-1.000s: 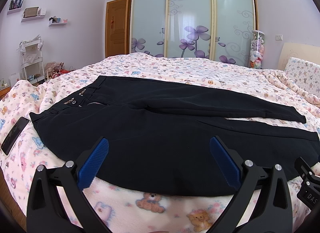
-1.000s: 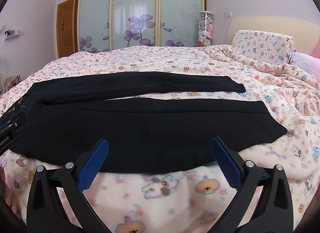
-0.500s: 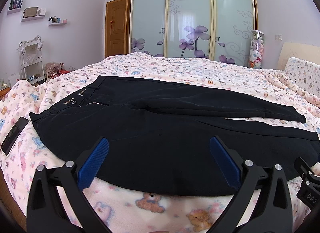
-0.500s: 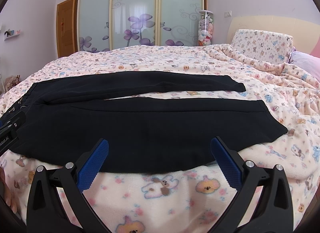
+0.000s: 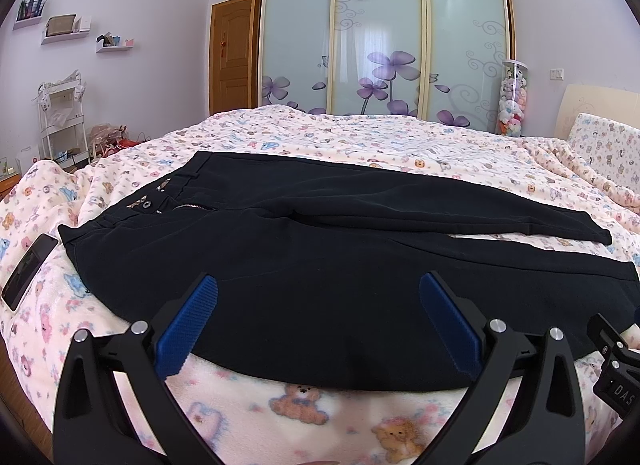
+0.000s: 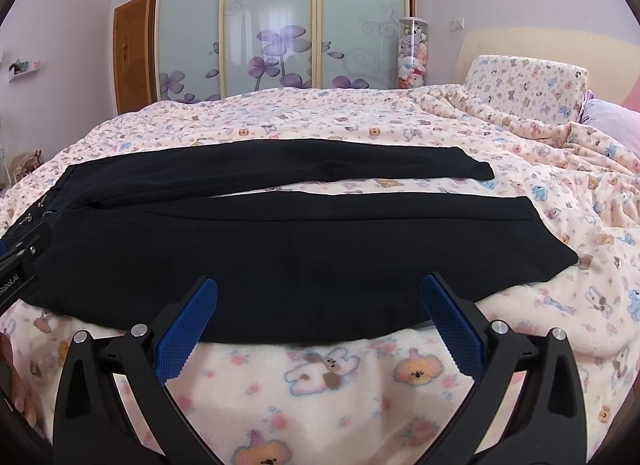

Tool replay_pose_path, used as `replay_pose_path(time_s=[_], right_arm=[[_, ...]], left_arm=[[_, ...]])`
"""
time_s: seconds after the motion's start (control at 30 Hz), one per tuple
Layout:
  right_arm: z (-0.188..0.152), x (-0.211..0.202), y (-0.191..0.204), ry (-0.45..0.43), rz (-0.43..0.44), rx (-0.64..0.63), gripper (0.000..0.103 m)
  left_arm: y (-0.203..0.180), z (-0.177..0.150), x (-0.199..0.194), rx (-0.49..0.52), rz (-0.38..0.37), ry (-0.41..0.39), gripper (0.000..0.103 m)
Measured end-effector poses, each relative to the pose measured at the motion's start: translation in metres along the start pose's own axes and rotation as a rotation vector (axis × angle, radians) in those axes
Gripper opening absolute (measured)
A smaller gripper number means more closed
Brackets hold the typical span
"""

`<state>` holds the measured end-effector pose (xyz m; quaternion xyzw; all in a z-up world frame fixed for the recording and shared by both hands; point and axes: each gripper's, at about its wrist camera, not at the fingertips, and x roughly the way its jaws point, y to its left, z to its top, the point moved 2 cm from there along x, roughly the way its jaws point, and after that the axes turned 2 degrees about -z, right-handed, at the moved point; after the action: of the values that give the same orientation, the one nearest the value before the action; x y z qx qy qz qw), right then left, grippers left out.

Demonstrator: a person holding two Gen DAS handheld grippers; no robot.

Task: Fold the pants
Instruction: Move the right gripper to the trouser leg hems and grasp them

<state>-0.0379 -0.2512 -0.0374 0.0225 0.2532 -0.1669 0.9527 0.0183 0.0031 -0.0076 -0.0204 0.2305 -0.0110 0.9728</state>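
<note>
Nothing's moved since 1 s ago: both hand-held grippers, left [image 5: 318, 319] & right [image 6: 319, 319], spread, hovering by pants [image 5: 304, 269] flat on bed [image 6: 360, 381] (unfolded). Next: pinch near hem, fold leg over.
</note>
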Motion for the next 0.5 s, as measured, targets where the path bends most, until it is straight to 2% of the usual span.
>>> replay_pose_path(time_s=[0.03, 0.2, 0.3, 0.37, 0.43, 0.5], right_arm=[[-0.001, 0.001, 0.000, 0.009, 0.017, 0.006, 0.102], [0.010, 0.011, -0.017, 0.122, 0.236, 0.126, 0.102], [0.023, 0.015, -0.034, 0.164, 0.286, 0.162, 0.102], [0.036, 0.015, -0.050, 0.139, 0.304, 0.167, 0.102], [0.055, 0.017, -0.074, 0.072, 0.314, 0.174, 0.102], [0.075, 0.029, -0.102, 0.043, 0.318, 0.213, 0.102]], left_arm=[[0.004, 0.001, 0.001, 0.000, 0.000, 0.002, 0.101], [0.000, 0.000, 0.006, 0.008, 0.000, 0.013, 0.101], [-0.008, 0.000, 0.008, 0.015, -0.028, 0.039, 0.101], [-0.013, 0.005, 0.007, 0.022, -0.039, 0.038, 0.101], [-0.017, 0.013, 0.005, 0.032, -0.027, 0.015, 0.101], [-0.024, 0.028, 0.006, 0.050, 0.007, -0.020, 0.101]])
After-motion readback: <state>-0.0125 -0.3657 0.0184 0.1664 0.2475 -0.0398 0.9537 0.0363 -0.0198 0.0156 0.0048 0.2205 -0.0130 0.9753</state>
